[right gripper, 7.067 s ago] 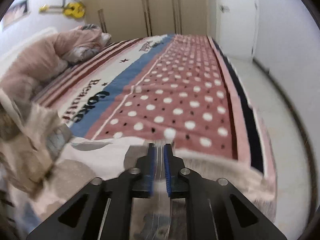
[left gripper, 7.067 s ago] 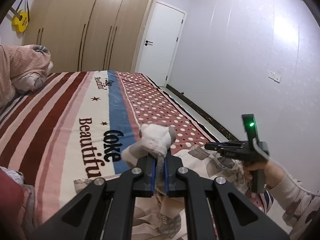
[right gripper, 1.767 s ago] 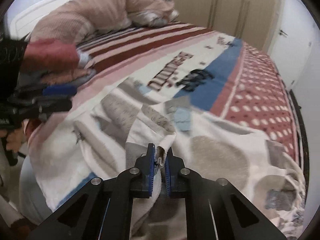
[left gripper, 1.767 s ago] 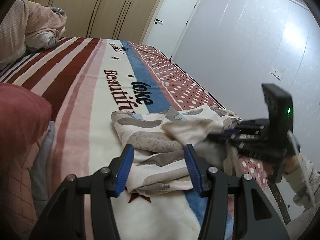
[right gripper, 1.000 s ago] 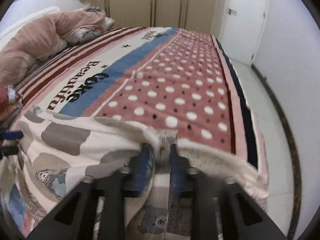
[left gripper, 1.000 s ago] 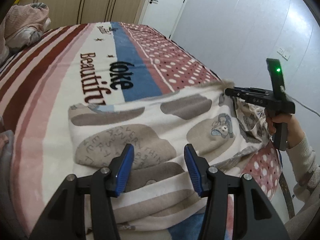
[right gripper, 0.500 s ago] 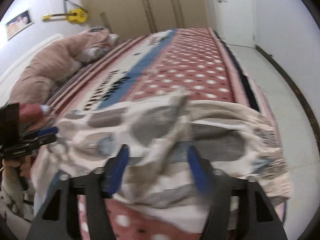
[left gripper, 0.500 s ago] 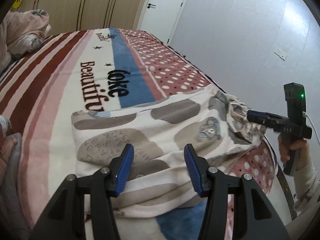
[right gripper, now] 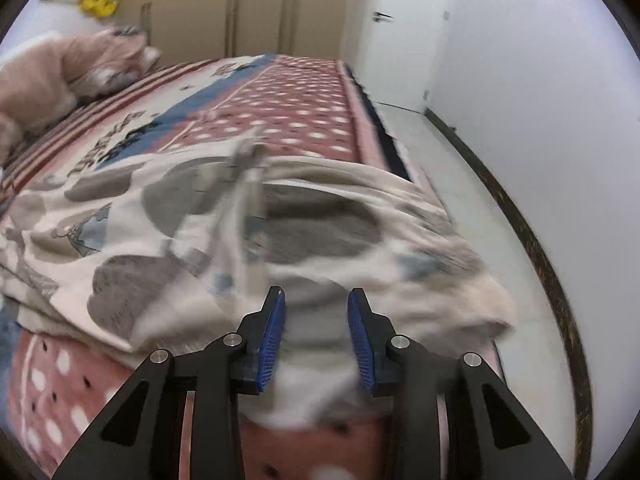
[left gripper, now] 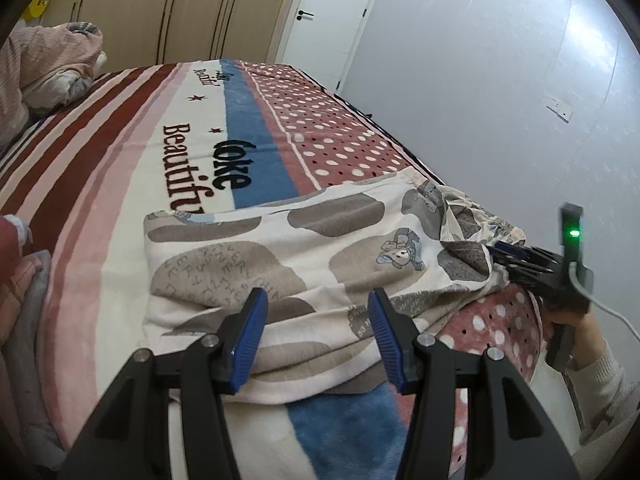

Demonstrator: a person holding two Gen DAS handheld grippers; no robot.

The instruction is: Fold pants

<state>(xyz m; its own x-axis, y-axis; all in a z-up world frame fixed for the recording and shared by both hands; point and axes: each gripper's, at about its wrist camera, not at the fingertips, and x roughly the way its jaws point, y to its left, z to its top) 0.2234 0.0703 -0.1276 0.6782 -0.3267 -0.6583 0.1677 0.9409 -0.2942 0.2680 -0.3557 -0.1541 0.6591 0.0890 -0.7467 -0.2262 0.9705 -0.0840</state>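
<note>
Your pants (left gripper: 320,248) lie spread across the near end of the bed (left gripper: 120,168), long axis left to right. Your left tongs (left gripper: 316,334) hover released above the near edge. Your right tongs (right gripper: 316,336) are closing around bunched fabric at the right end, nearer the next grip.

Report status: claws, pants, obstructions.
Left claw open above pants. Right claw closing, pants edge between pads, no grip. Pants spread across blanket. No obstruction.

Black two-finger left gripper with blue ribbed pads (left gripper: 316,330): jaws apart, tilted downward, nothing clamped; matching black right gripper (right gripper: 316,330): jaws closing, held in a hand (left gripper: 576,322) with cream knit sleeve.
</note>
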